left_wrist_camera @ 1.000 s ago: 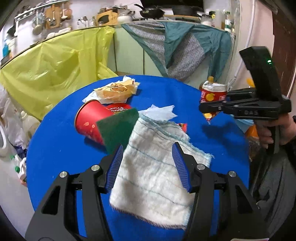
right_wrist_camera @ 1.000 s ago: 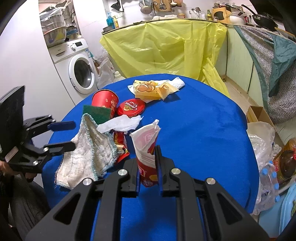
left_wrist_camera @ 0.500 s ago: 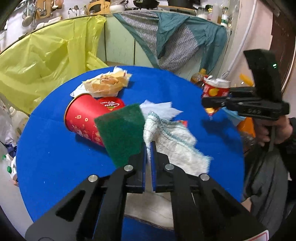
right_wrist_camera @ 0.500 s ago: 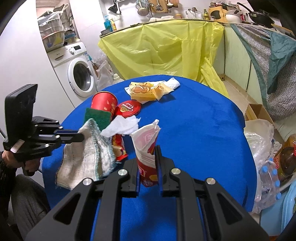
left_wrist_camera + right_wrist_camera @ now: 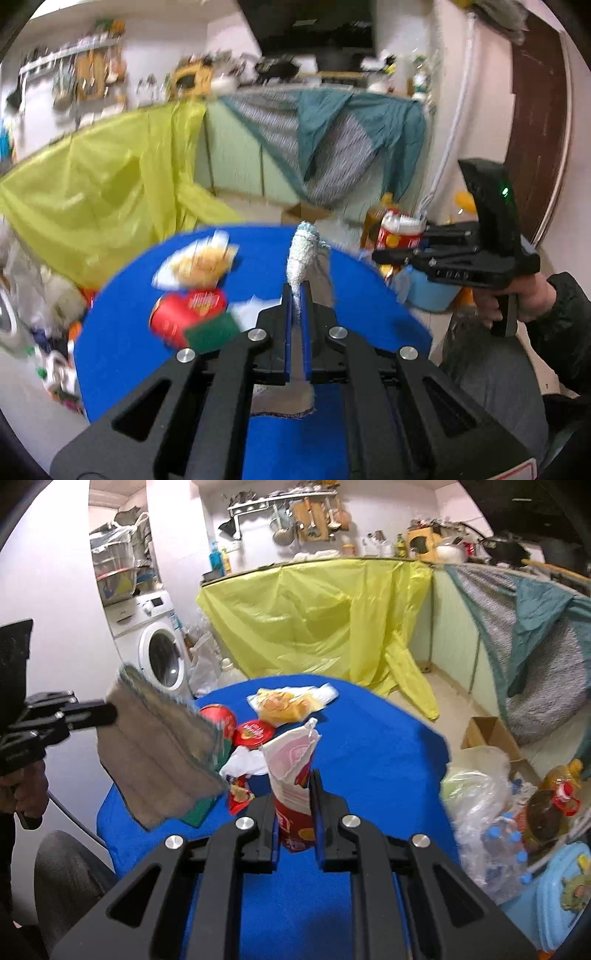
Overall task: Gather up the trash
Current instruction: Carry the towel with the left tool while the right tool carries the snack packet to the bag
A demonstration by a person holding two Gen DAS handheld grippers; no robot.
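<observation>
My left gripper (image 5: 295,291) is shut on a white cloth (image 5: 302,254) and holds it lifted off the blue round table (image 5: 122,332); the cloth hangs in the air in the right wrist view (image 5: 159,757). My right gripper (image 5: 295,779) is shut on a torn red and white snack tube (image 5: 293,775), also visible in the left wrist view (image 5: 400,236). On the table lie a red paper cup (image 5: 184,312), a green scouring pad (image 5: 212,330), a red lid (image 5: 255,733), white tissue (image 5: 243,762), a red wrapper (image 5: 238,794) and food wrappers (image 5: 291,701).
A yellow plastic sheet (image 5: 314,624) drapes the counter behind the table. A washing machine (image 5: 159,653) stands at the left. Plastic bags and bottles (image 5: 491,805) and a cardboard box (image 5: 487,734) lie on the floor to the right.
My left gripper has lifted the cloth up off the table, uncovering the green pad and wrapper. My right gripper still holds the snack tube and has risen slightly.
</observation>
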